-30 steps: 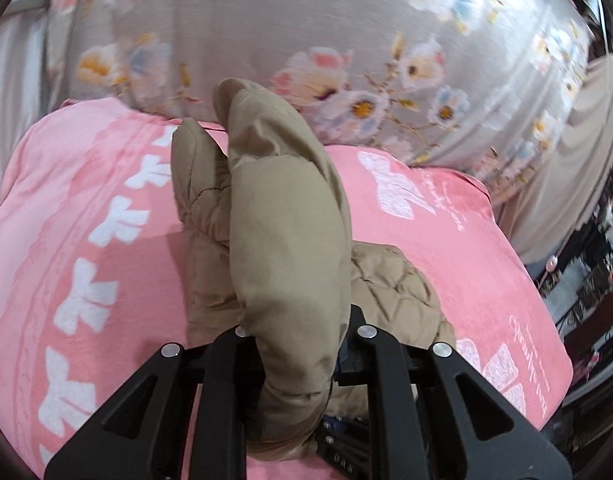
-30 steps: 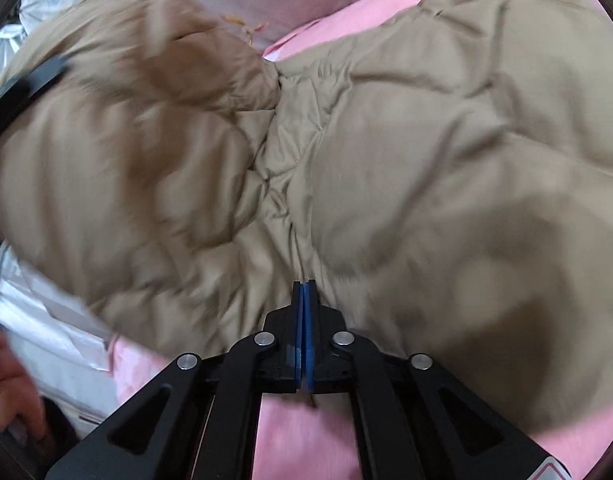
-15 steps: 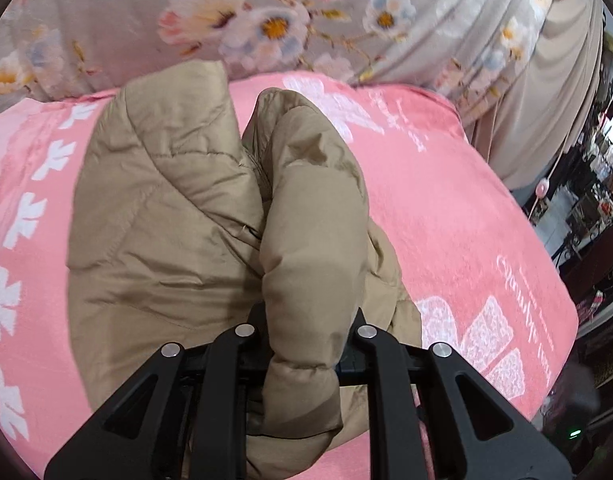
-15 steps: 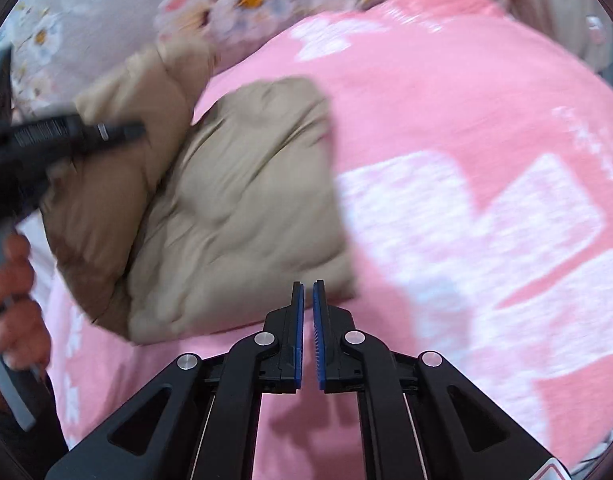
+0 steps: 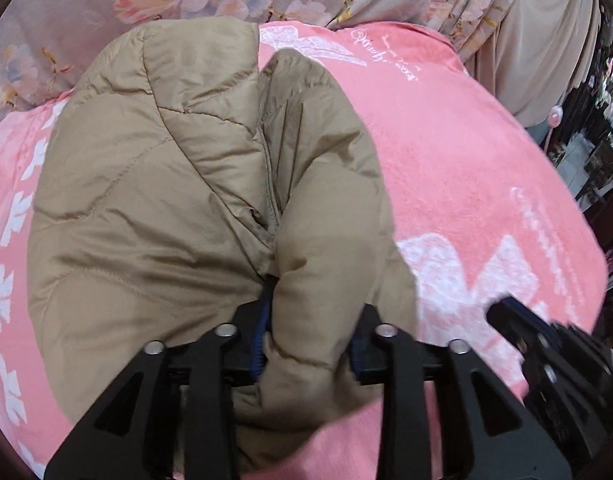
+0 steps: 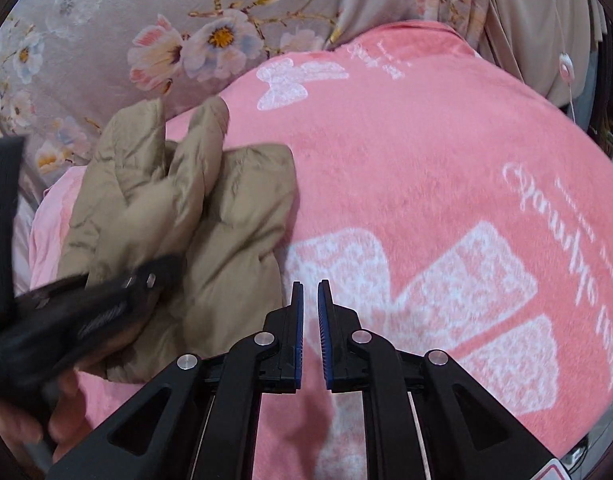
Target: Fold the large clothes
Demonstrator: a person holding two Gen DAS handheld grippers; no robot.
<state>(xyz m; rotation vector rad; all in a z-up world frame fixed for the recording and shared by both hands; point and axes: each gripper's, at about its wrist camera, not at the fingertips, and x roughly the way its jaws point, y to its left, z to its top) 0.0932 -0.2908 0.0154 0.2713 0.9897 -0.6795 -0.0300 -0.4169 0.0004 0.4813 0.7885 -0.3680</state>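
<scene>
Currently the tan quilted jacket [image 5: 154, 208] lies bundled on the pink blanket [image 5: 466, 168]; left claw [image 5: 310, 344], jaws just opened wider, straddles a puffy fold; right claw [image 6: 310, 320] is slightly open, empty.

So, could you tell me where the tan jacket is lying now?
The tan jacket lies bunched on the pink blanket's left side, near the floral bedding.

Bedroom — pink blanket [image 6: 426, 152], floral sheet [image 6: 106, 20]
</scene>
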